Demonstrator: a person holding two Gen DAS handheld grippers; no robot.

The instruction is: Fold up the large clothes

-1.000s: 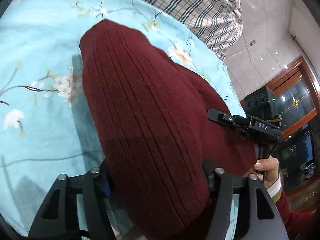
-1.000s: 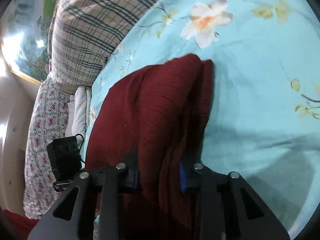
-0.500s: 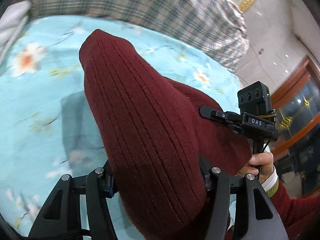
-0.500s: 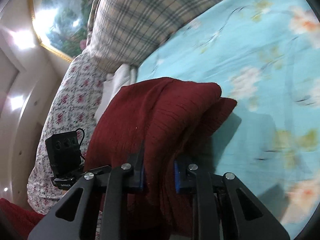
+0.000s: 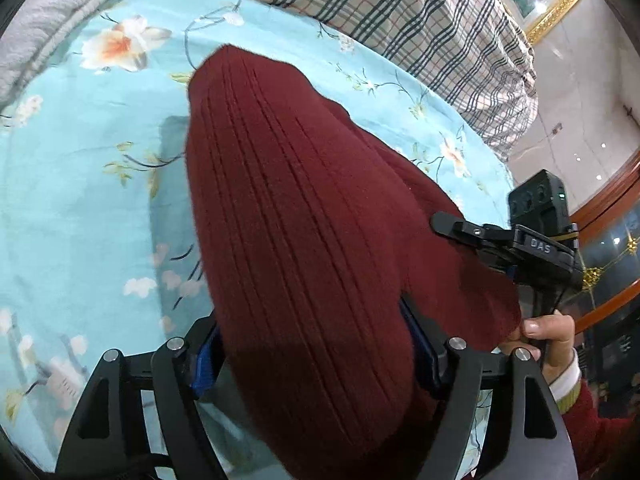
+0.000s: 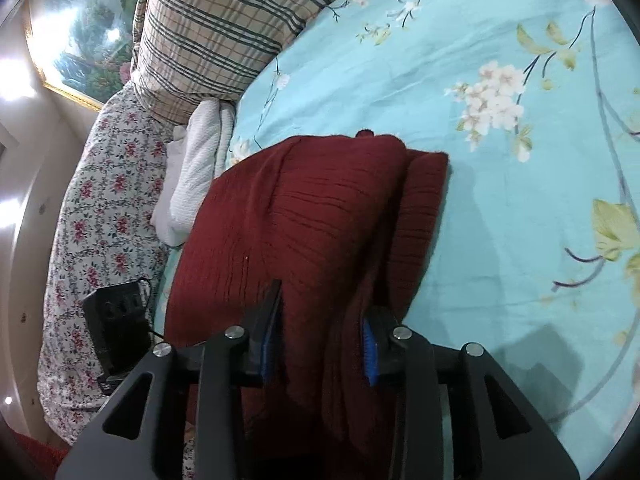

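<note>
A folded dark red ribbed knit sweater (image 5: 304, 240) is held up over a turquoise floral bed sheet (image 5: 80, 168). My left gripper (image 5: 316, 356) is shut on its thick near edge, with the folds bulging between the blue pads. In the right wrist view the same sweater (image 6: 304, 216) shows, and my right gripper (image 6: 320, 344) is shut on its other edge. The right gripper and the hand holding it also show in the left wrist view (image 5: 532, 248). The fingertips of both are hidden by the cloth.
A plaid pillow (image 5: 420, 20) lies at the bed's head, also in the right wrist view (image 6: 224, 24). A white folded blanket (image 6: 200, 168) and a floral quilt (image 6: 104, 200) lie beside it. The sheet (image 6: 520, 120) stretches to the right.
Both grippers have carried the folded sweater along the bed toward the pillows. The white blanket and plaid pillow have come into view. Both grips are unchanged.
</note>
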